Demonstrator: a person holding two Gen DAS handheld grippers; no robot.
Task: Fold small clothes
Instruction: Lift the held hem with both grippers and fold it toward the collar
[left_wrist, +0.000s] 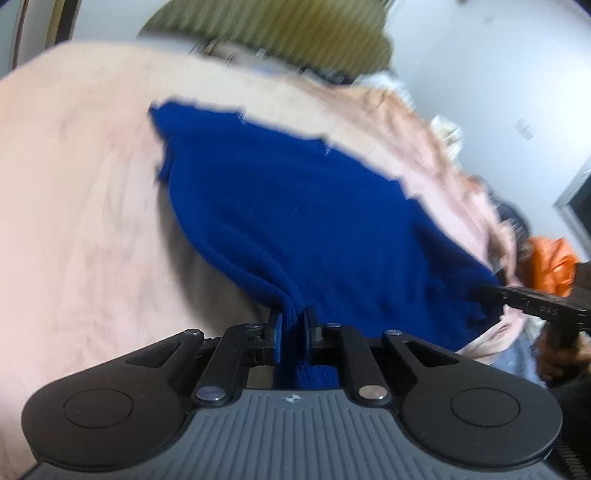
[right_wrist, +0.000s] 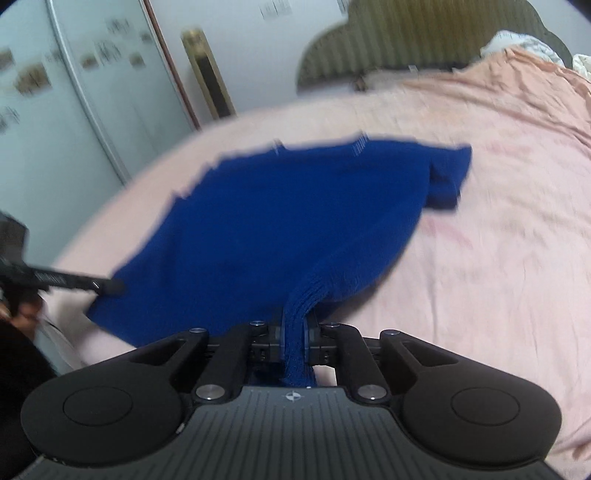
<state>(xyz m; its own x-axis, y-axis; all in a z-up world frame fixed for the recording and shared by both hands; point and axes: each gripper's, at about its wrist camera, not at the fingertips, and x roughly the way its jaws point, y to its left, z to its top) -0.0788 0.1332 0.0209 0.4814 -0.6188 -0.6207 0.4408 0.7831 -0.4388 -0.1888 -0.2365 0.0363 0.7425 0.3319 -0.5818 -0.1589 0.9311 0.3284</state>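
Observation:
A dark blue knitted garment (left_wrist: 295, 206) lies spread on a pink bedsheet (left_wrist: 74, 177). My left gripper (left_wrist: 293, 323) is shut on its near edge, a fold of knit bunched between the jaws. My right gripper (right_wrist: 294, 326) is shut on another near corner of the same blue garment (right_wrist: 277, 214), the cloth rising to the jaws. The right gripper's finger shows at the right of the left wrist view (left_wrist: 517, 299), and the left gripper's finger shows at the left of the right wrist view (right_wrist: 74, 282). Both views are motion-blurred.
The pink bedsheet (right_wrist: 498, 240) covers the bed. An olive headboard (right_wrist: 424, 40) stands at the far end. A pale wardrobe (right_wrist: 74, 92) is at the left. An orange item (left_wrist: 550, 266) and crumpled pink cloth (left_wrist: 461, 177) lie at the bed's right side.

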